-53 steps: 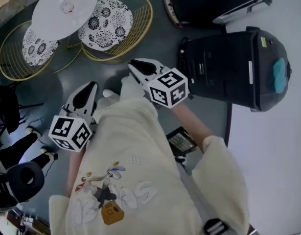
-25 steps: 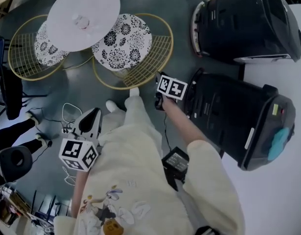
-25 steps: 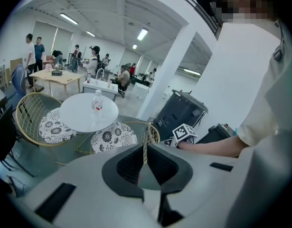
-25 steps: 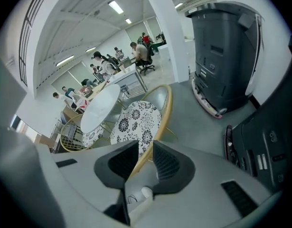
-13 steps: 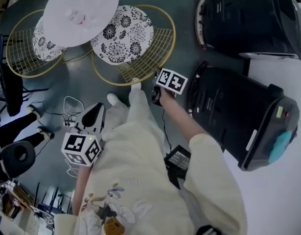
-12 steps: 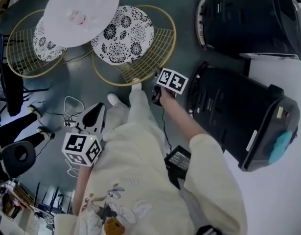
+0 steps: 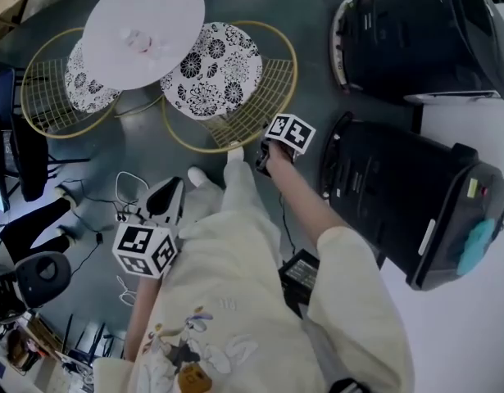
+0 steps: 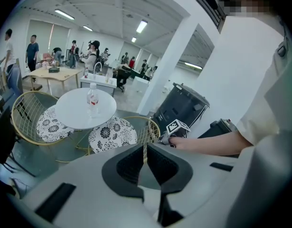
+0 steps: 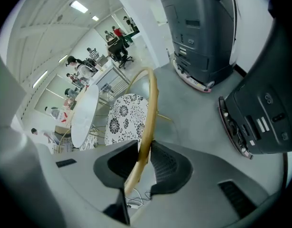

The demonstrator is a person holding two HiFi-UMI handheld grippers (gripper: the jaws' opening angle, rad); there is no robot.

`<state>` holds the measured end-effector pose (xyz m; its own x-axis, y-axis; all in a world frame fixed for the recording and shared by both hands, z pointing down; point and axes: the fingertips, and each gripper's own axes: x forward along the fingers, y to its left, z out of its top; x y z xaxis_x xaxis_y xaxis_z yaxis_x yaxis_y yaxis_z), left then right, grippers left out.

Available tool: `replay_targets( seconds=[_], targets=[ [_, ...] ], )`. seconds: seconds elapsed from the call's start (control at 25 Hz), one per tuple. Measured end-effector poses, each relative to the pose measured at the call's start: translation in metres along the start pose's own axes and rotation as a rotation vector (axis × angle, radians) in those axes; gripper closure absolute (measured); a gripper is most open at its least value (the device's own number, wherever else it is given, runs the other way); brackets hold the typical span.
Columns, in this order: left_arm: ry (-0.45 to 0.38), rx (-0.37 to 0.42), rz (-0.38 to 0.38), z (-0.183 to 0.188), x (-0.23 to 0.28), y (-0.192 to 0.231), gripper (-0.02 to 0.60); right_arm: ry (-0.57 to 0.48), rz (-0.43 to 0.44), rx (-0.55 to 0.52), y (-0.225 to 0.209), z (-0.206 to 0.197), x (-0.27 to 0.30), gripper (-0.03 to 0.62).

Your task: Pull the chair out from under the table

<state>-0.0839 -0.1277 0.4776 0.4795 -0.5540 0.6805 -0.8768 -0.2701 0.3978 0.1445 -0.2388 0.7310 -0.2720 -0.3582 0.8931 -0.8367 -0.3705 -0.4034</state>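
A gold wire chair with a black-and-white flowered cushion stands partly under the round white table. My right gripper is at the chair's back edge. In the right gripper view the gold rim runs between the pads of that gripper, whose jaws are closing on it and pressing it. My left gripper hangs over the floor to the left of the person's body, away from the chair. In its own view the left gripper is shut with nothing in it.
A second gold chair sits on the table's far left. A clear bottle stands on the table. Two big black machines fill the right side. White cables lie on the floor, and another person's legs show at left.
The right gripper went from near the body out to the chair's back rim, then sank a little onto it. The left gripper stayed beside the body.
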Motion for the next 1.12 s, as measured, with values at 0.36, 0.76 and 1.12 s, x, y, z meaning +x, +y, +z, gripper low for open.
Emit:
replay_targets(
  seconds=[0.36, 0.76, 1.12],
  targets=[
    [0.029, 0.041, -0.033, -0.011, -0.003, -0.01, 0.552, 0.003, -0.046, 0.022, -0.009, -0.006, -0.006, 0.508],
    [0.025, 0.001, -0.098, -0.036, -0.034, -0.005, 0.551, -0.02, -0.09, 0.047, -0.024, -0.031, -0.016, 0.508],
    [0.014, -0.014, -0.084, -0.062, -0.049, -0.014, 0.551, -0.014, -0.107, 0.079, -0.053, -0.048, -0.034, 0.508]
  ],
)
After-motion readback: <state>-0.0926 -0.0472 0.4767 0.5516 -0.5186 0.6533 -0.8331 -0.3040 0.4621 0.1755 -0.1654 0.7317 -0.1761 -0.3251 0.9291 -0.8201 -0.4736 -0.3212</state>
